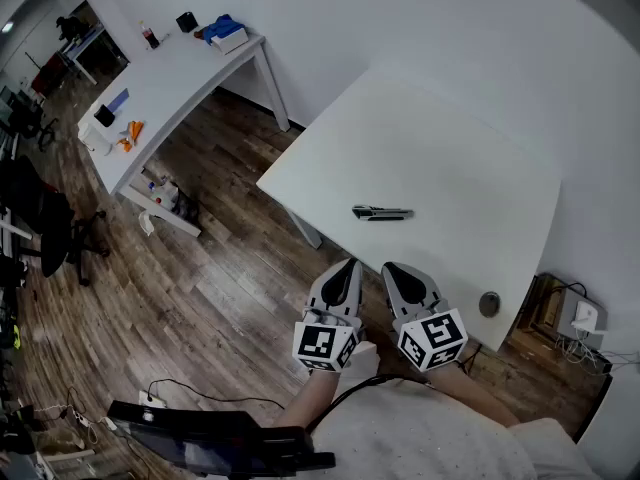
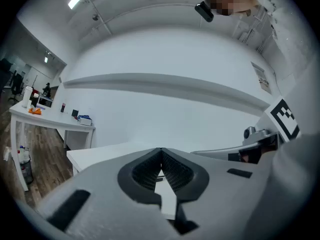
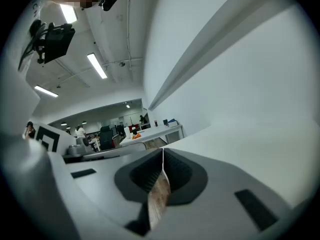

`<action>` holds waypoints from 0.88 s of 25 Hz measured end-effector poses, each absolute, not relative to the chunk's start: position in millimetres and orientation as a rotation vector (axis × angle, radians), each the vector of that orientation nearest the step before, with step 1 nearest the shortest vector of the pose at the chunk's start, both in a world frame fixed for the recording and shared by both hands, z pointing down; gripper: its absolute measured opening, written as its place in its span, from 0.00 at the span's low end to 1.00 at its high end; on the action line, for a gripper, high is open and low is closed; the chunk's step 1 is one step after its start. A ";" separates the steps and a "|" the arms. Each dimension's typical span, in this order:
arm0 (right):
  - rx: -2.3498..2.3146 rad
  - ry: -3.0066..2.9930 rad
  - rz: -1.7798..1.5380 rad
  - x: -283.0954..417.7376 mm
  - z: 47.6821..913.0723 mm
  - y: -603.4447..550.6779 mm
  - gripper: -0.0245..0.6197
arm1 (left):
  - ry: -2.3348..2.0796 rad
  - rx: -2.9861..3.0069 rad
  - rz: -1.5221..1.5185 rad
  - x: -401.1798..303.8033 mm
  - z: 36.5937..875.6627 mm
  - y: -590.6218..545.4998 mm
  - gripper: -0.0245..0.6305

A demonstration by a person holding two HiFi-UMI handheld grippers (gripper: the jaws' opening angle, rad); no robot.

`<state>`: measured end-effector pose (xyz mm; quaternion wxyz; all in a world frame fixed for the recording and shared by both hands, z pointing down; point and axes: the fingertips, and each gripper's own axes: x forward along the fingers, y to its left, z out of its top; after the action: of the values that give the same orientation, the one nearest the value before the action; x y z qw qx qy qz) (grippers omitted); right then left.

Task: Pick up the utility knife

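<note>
While we hold our two grey two-jaw grippers side by side just off the near edge of the table, neither grips anything. The left gripper (image 1: 345,266) has its ribbed black pads (image 2: 150,170) meeting at the tips, with nothing between them. The right gripper (image 1: 396,268) is closed the same way, its jaws pressed together along one thin seam. Each carries one white cube with black square markers, the left cube (image 1: 322,344) and the right cube (image 1: 433,340), so we count two.

Ahead of both grippers lies the single slim grey-and-black utility knife (image 1: 382,212), flat on the large plain white rectangular table (image 1: 470,138), well apart from the jaws and untouched. It is the only thing lying on that top. One small round grey knob (image 1: 488,304) sits at the table's near right corner.

Around the table we see a brown wood-plank floor (image 1: 220,278) and a bare white wall (image 1: 420,18). A second long white desk (image 1: 175,83) stands farther off at the left, carrying small orange, blue and black items. One black office chair (image 1: 45,223) stands at the far left.
</note>
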<state>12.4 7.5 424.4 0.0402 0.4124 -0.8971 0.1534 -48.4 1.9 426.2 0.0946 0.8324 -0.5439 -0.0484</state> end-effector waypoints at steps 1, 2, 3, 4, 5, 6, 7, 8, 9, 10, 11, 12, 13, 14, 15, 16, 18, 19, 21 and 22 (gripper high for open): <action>1.265 -2.746 0.463 9.4 423.7 3.7 0.05 | -1.611 2.468 -0.143 -51.3 426.6 -1.2 0.05; 1.266 -2.744 0.456 6.4 423.2 0.2 0.05 | -1.610 2.468 -0.142 -54.3 427.2 -4.2 0.05; 1.266 -2.743 0.449 3.4 422.8 -3.1 0.05 | -1.609 2.467 -0.141 -57.4 428.0 -7.1 0.05; 1.266 -2.742 0.441 0.7 422.7 -5.9 0.05 | -1.608 2.466 -0.141 -60.6 429.2 -10.0 0.05; 1.265 -2.740 0.432 -1.7 423.0 -8.5 0.05 | -1.607 2.465 -0.142 -63.4 430.5 -13.0 0.05; 1.263 -2.736 0.422 -3.7 423.5 -11.2 0.05 | -1.605 2.464 -0.142 -65.7 431.6 -16.4 0.05; 1.259 -2.730 0.410 -5.2 424.4 -13.8 0.05 | -1.601 2.463 -0.142 -67.1 432.8 -19.6 0.05; 1.254 -2.723 0.399 -6.1 425.8 -16.2 0.05 | -1.596 2.462 -0.141 -67.7 434.2 -22.1 0.05; 1.247 -2.716 0.392 -6.5 427.7 -18.4 0.05 | -1.590 2.461 -0.138 -67.6 436.1 -24.0 0.05; 1.238 -2.711 0.388 -6.6 430.0 -20.5 0.05 | -1.585 2.459 -0.134 -66.9 438.6 -25.5 0.05; 1.226 -2.709 0.386 -6.5 432.5 -22.8 0.05 | -1.582 2.458 -0.128 -65.8 441.5 -27.1 0.05; 1.213 -2.709 0.386 -6.3 434.9 -25.2 0.05 | -1.580 2.456 -0.122 -64.5 444.1 -29.0 0.05; 1.198 -2.712 0.387 -6.1 437.2 -27.7 0.05 | -1.579 2.455 -0.118 -62.8 446.4 -31.1 0.05; 1.183 -2.715 0.389 -5.6 439.5 -30.1 0.05 | -1.579 2.456 -0.117 -60.9 448.2 -33.2 0.05; 1.167 -2.720 0.389 -5.1 441.9 -32.5 0.05 | -1.578 2.461 -0.122 -58.6 449.5 -35.3 0.05; 1.149 -2.725 0.386 -4.8 444.4 -34.9 0.05 | -1.576 2.468 -0.130 -56.2 450.6 -37.4 0.05; 1.104 -2.732 0.363 -5.4 449.3 -40.2 0.05 | -1.577 2.481 -0.138 -52.3 453.2 -42.4 0.05; 1.075 -2.733 0.340 -6.2 451.7 -43.3 0.05 | -1.579 2.487 -0.135 -50.8 455.1 -45.2 0.05; 1.007 -2.724 0.277 -7.0 458.1 -48.5 0.05 | -1.575 2.498 -0.132 -47.1 460.9 -49.2 0.05; 0.973 -2.715 0.246 -6.6 462.0 -50.7 0.05 | -1.570 2.502 -0.133 -44.8 464.8 -50.1 0.05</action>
<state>-6.6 -50.7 462.0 0.1231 0.3335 -0.9309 0.0843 -44.8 -50.1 464.8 0.0921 0.8426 -0.5287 -0.0448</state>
